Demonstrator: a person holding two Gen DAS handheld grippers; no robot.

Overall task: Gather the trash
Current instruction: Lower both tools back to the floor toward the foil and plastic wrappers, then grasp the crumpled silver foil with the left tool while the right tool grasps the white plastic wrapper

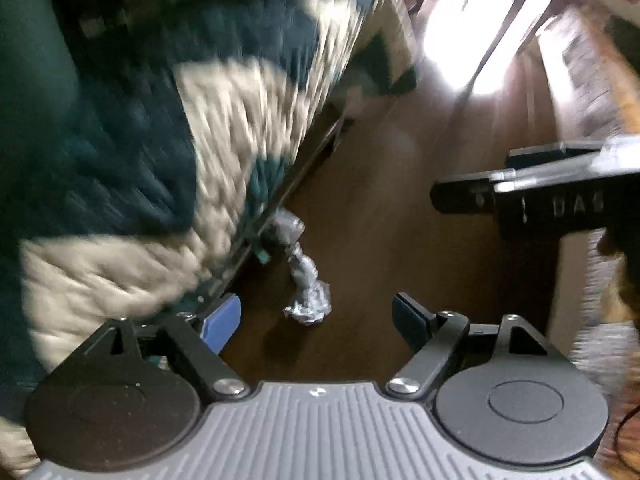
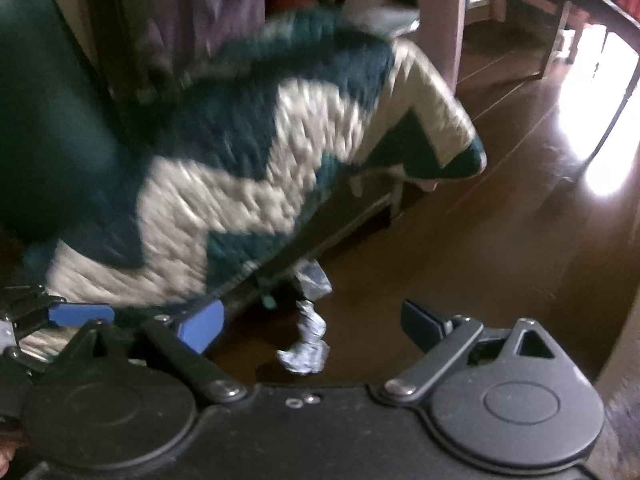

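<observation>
**Q:** State of each set of tongs, and what each holds?

**A:** Left tongs [image 1: 316,320]: jaws spread wide, nothing between the pads. Right tongs [image 2: 312,326]: likewise wide apart, likewise empty. Both point steeply down at the floor [image 1: 400,208]. In the left wrist view the right tongs appear as a dark bar at the right edge.

**Q:** Where is the trash?

**A:** A crumpled silvery wrapper [image 1: 306,300] lies on the floor just beside the bed [image 1: 240,128], close to the lower edge of the teal-and-cream quilt [image 2: 248,168]. In both wrist views it sits ahead of the open jaws, roughly on their centre line — no pad touches it. A piece of clear plastic [image 2: 314,278] lies next to it at the bed frame; whether the two are joined cannot be determined.

**Q:** Progress?

**A:** Judged early. Nothing has been gripped; the pickup and the deposit both remain.

**Q:** Containers and contents?

**A:** No bin, bag or other receptacle is visible in either view — the drop-off location cannot be stated. Both pictures are blurred, so small details under the bed are unreadable.
</observation>
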